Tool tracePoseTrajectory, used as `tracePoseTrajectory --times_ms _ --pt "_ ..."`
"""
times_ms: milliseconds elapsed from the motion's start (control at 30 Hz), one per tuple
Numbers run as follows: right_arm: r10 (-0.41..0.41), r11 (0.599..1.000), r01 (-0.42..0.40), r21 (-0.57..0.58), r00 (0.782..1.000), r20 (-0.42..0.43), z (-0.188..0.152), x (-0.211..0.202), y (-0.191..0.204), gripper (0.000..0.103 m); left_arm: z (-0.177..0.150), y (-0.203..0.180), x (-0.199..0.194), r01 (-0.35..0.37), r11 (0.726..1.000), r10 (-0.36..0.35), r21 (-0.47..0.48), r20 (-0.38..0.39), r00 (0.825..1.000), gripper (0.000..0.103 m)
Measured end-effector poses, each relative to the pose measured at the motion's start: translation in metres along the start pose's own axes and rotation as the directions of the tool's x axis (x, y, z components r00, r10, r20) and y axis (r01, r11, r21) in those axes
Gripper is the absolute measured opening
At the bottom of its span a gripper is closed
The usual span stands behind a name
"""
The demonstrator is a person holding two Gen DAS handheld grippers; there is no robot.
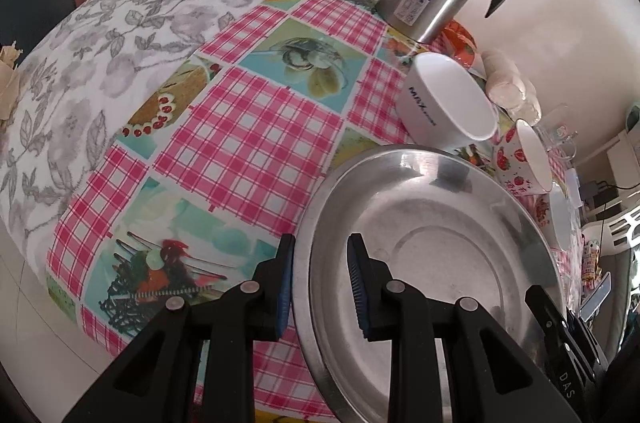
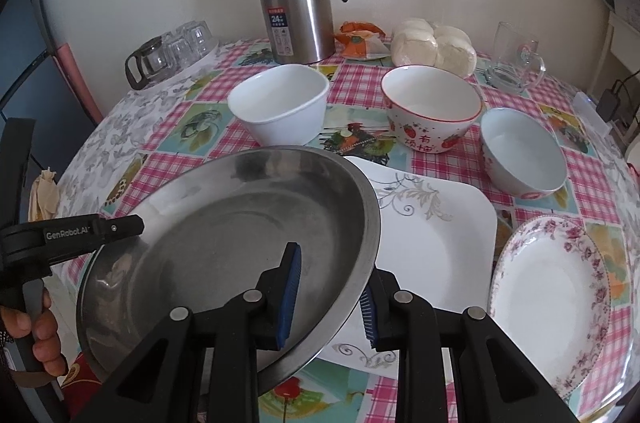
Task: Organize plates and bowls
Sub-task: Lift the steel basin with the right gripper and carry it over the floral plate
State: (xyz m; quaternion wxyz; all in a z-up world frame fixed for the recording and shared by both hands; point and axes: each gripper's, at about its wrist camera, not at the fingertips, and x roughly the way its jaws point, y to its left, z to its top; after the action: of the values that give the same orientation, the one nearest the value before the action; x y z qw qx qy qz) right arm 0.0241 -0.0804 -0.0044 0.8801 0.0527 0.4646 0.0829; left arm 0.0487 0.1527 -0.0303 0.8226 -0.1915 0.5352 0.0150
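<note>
Both my grippers clamp round stainless-steel plate (image 2: pixel 224 243) by opposite rims: right gripper (image 2: pixel 330 297), left gripper (image 1: pixel 320 283). Plate tilted, partly above square white plate with grey scrollwork (image 2: pixel 436 223). Steel looks stiff, light, slick; rim pinch likely safest hold.

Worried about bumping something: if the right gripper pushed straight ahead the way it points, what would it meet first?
Probably the square white plate just beyond the steel plate held by the right gripper; depth is unclear.
</note>
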Motion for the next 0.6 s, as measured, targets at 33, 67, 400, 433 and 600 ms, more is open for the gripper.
tracePoseTrajectory --times_ms 33,67,400,433,600 --pt "0.001 1.0 -0.001 0.002 1.0 0.007 0.0 -0.003 -0.002 0.029 0.0 -0.003 -0.001 0.0 1.0 0.0 0.005 0.003 1.0 0.027" --pt "0.001 1.0 -0.001 0.004 1.0 0.016 0.001 -0.006 -0.004 0.029 0.001 -0.006 -0.003 -0.001 1.0 0.001 0.01 0.007 1.0 0.027" --pt "0.002 0.997 -0.009 0.081 0.997 0.076 0.002 -0.031 -0.042 0.029 0.002 -0.058 -0.022 0.011 0.997 -0.014 0.082 0.038 0.999 0.027" --pt "-0.004 0.996 -0.004 0.092 0.997 0.083 0.002 -0.034 -0.048 0.029 0.002 -0.065 -0.023 0.015 0.996 -0.019 0.089 0.037 0.999 0.027" --pt "-0.029 0.987 0.011 0.162 0.994 0.109 0.002 -0.046 -0.078 0.029 0.003 -0.1 -0.024 0.028 0.991 -0.033 0.135 0.035 0.999 0.027"
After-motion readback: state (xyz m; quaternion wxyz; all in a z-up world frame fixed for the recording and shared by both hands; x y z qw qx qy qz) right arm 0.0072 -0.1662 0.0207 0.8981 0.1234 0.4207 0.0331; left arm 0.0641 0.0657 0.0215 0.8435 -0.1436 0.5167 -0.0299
